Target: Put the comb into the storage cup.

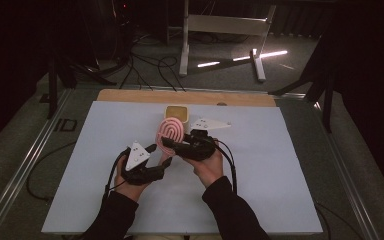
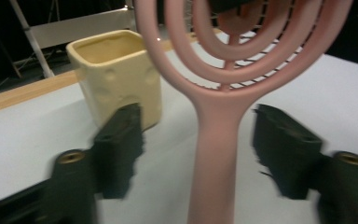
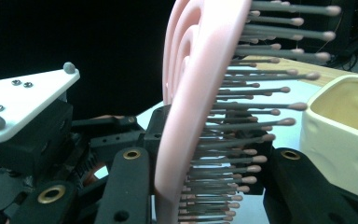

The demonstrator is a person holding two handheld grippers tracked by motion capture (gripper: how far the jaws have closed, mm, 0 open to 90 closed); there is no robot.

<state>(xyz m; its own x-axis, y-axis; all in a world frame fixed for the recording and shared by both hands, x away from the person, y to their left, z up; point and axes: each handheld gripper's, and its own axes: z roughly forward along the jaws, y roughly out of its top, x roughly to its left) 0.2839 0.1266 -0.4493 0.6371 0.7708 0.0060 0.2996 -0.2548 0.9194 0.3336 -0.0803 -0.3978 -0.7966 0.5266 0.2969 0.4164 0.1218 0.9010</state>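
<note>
my right tongs [image 3: 205,172] pinch the head of a pink plastic hairbrush [image 3: 191,93], its grey ball-tipped bristles between the jaws. my left tongs [image 2: 198,135] gape wide around its smooth handle. a glossy, dimpled cream square cup [image 2: 116,74] sits just beyond on the white worktop [image 1: 280,165].

**What the views hide or blur**

In the left gripper view the pink hairbrush [image 2: 235,70] runs off the top and bottom edges; the left gripper [image 2: 198,149] is motion-blurred; in the right gripper view the cream cup [image 3: 342,135] is cut by the right edge, the brush's bristles hiding its near side; whether the right gripper [image 3: 200,186] presses the brush is unclear.
</note>
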